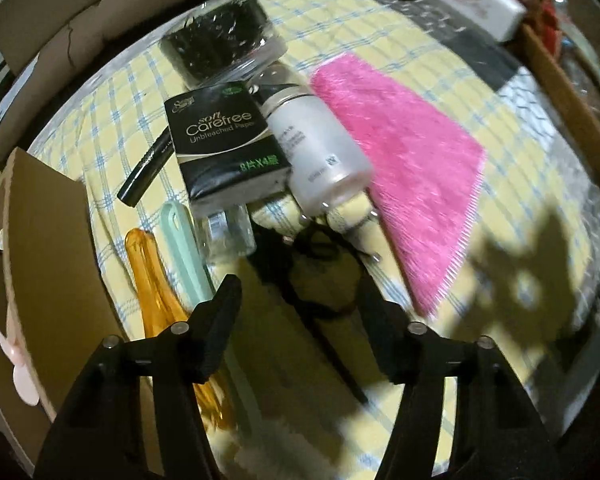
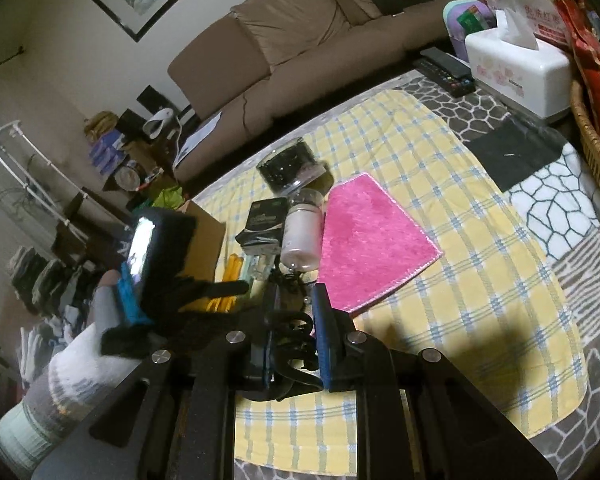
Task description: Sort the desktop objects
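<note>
Right gripper (image 2: 294, 344) clamping 1 black clip (image 2: 288, 354), 1 pink cloth (image 1: 404, 160)

A yellow cloth (image 1: 400, 32) checked in blue and white carries a bright pink towel (image 1: 404, 168), a black tissue pack (image 1: 228, 140), a frosted white bottle (image 1: 320, 152) and an amber comb (image 1: 156, 292).

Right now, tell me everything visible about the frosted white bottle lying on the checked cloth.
The frosted white bottle lies on its side on the yellow checked cloth, its clear cap toward the jar of black bits. Grey print runs along its body. It rests against the black tissue pack, with the pink fluffy cloth alongside.
</note>
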`<state>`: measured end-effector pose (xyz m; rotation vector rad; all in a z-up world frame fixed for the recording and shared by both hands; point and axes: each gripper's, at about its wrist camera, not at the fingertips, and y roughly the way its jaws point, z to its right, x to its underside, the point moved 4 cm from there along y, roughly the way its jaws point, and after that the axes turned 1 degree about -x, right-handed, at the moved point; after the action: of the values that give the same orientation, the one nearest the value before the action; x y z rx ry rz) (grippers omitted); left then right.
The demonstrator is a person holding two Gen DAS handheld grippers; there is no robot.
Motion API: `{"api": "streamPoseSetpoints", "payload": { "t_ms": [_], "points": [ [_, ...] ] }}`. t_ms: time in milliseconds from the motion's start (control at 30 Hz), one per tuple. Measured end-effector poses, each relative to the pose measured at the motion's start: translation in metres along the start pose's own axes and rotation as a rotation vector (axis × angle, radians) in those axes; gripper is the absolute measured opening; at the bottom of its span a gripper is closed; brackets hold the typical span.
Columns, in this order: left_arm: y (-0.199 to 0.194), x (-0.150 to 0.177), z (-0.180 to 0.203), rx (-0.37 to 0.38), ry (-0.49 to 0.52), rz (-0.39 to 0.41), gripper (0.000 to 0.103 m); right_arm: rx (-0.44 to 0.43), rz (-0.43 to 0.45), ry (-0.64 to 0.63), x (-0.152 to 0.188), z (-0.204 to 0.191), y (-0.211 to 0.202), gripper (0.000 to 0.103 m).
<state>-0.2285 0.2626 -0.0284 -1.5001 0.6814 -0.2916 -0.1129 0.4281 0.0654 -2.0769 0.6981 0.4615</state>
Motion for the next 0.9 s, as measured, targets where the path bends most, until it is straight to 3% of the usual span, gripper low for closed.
{"api": "streamPoseSetpoints", "payload": {
  "t_ms": [133, 200, 233, 267, 333, 600, 900],
  "points": [
    [0.021, -0.002, -0.004, -0.013, -0.027, -0.03, 0.051, -0.01, -0.001, 0.003, 0.0, 0.003, -0.001, 0.016],
    [0.021, -0.002, -0.005, 0.009, -0.045, -0.013, 0.044, -0.013, -0.003, 0.004, 0.0, 0.005, -0.001, 0.016],
    [0.02, -0.002, -0.003, 0.012, -0.039, -0.003, 0.037, -0.013, -0.005, 0.003, 0.0, 0.005, -0.001, 0.016],
    [0.019, -0.002, 0.0, 0.021, -0.029, 0.004, 0.02, -0.013, -0.007, 0.002, 0.0, 0.005, -0.001, 0.016],
    [0.016, -0.001, 0.007, 0.032, -0.008, 0.013, 0.005, -0.013, -0.007, 0.003, 0.0, 0.005, 0.0, 0.016],
    [-0.026, 0.009, 0.003, 0.166, -0.055, 0.096, 0.006, -0.017, -0.01, -0.017, 0.0, 0.0, 0.001, 0.016],
    [-0.132, 0.02, -0.029, 0.282, -0.076, 0.26, 0.006, -0.046, 0.012, -0.067, -0.005, -0.029, -0.011, 0.016]
  ]
}}
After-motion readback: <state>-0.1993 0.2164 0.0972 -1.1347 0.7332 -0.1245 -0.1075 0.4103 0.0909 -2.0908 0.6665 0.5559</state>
